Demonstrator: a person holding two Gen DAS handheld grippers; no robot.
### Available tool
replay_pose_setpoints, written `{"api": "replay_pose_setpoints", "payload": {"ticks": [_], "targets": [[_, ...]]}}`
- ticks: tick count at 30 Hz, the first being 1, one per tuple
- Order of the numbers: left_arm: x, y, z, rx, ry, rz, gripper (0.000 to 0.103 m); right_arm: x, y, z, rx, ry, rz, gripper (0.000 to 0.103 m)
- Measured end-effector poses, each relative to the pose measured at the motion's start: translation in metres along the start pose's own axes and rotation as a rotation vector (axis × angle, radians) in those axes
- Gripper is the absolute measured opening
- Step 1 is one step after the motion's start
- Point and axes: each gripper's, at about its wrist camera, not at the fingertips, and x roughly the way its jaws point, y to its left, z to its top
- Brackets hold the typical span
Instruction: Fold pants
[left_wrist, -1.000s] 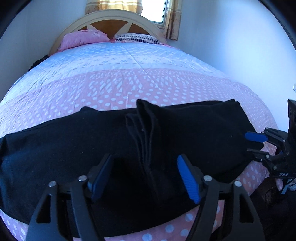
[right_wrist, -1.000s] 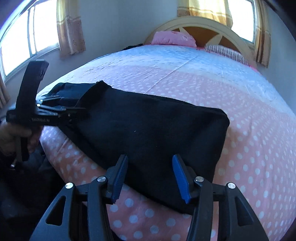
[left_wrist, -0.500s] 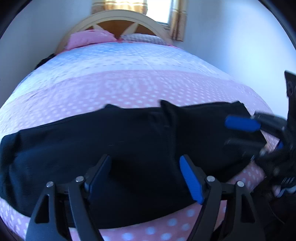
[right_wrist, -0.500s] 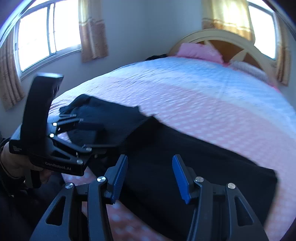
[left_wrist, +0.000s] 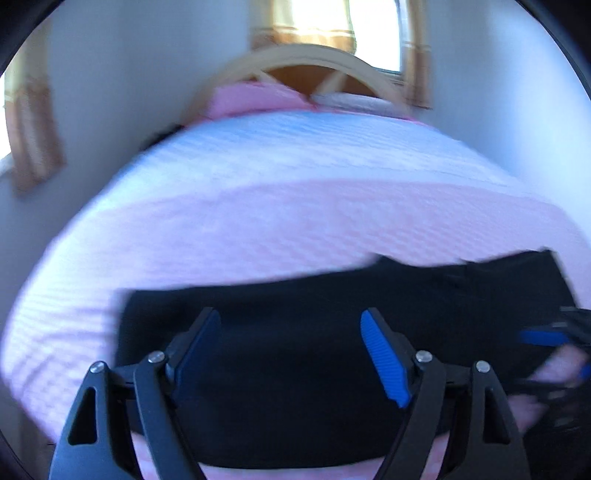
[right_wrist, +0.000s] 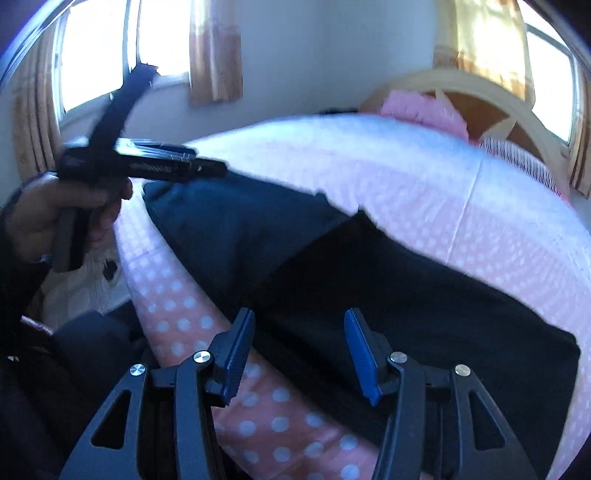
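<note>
Black pants (left_wrist: 332, 295) lie lengthwise along the near edge of the bed; this left wrist view is blurred. My left gripper (left_wrist: 291, 350) hovers open over their left half, nothing between its blue pads. At the right edge my right gripper (left_wrist: 546, 343) shows as a blur. In the right wrist view the pants (right_wrist: 369, 280) run from far left to near right, with a darker layer lying over the near part. My right gripper (right_wrist: 301, 352) is open just above their near edge. A hand (right_wrist: 48, 218) holds the left gripper (right_wrist: 207, 168) above the pants' far end.
The bed (right_wrist: 461, 192) has a pink and white dotted cover (left_wrist: 295, 206). A pink pillow (right_wrist: 421, 107) and a striped one (right_wrist: 517, 158) lie by the wooden headboard (left_wrist: 314, 70). Curtained windows (right_wrist: 96, 62) are on the walls. Floor (right_wrist: 85, 284) shows beside the bed.
The left gripper has lifted off the pants and swung left and upward, both cameras blurring. The right gripper has shifted left along the near edge. Both stay open.
</note>
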Motion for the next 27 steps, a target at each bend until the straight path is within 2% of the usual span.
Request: {"api": "replay_pose_setpoints", "payload": {"ticks": [1, 5, 7, 8, 10, 12, 16, 17, 22, 27], "targets": [[0.000, 0.018, 0.001, -0.023, -0.008, 0.063, 0.085, -0.006, -0.004, 0.000, 0.010, -0.022, 0.002, 0.053], [0.015, 0.083, -0.007, -0.178, 0.035, 0.131, 0.086, -0.026, -0.025, 0.006, 0.087, -0.088, -0.023, 0.053], [0.025, 0.107, -0.017, -0.250, 0.065, 0.113, 0.086, -0.033, -0.040, 0.006, 0.151, -0.114, -0.042, 0.053], [0.029, 0.114, -0.020, -0.273, 0.078, 0.108, 0.082, -0.038, -0.047, 0.005, 0.179, -0.121, -0.051, 0.053], [0.040, 0.129, -0.030, -0.356, 0.104, 0.025, 0.074, -0.043, -0.057, 0.002, 0.231, -0.124, -0.062, 0.054], [0.049, 0.133, -0.038, -0.405, 0.136, -0.025, 0.064, -0.046, -0.064, -0.001, 0.259, -0.122, -0.066, 0.054], [0.046, 0.125, -0.043, -0.388, 0.106, -0.027, 0.063, -0.047, -0.066, -0.004, 0.263, -0.115, -0.073, 0.054], [0.046, 0.123, -0.044, -0.393, 0.103, -0.043, 0.061, -0.046, -0.064, -0.003, 0.259, -0.115, -0.071, 0.054], [0.050, 0.112, -0.041, -0.374, 0.101, -0.009, 0.059, -0.046, -0.059, -0.005, 0.237, -0.112, -0.069, 0.054], [0.050, 0.115, -0.042, -0.363, 0.102, -0.011, 0.048, -0.044, -0.059, -0.006, 0.236, -0.103, -0.066, 0.054]]}}
